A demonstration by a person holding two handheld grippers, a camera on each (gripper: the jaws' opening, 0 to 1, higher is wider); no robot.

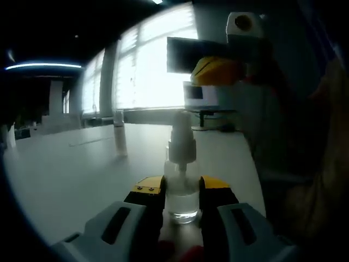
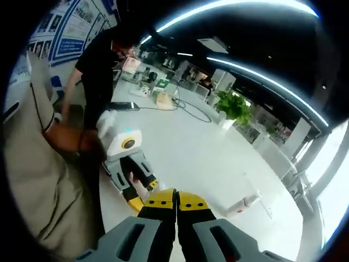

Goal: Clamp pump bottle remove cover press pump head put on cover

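Upright, the pump bottle sits clamped in the left tongs; right tongs closed empty.

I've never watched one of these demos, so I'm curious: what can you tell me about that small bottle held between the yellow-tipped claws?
The pump bottle is small, clear and looks like plastic, with no liquid level discernible. It stands upright on the white table, near its edge. A pale spray-type pump head tops it, with no cover on it. The left gripper clamps its body from both sides, yellow-tipped jaws touching it. The right gripper hovers above, apart from it.
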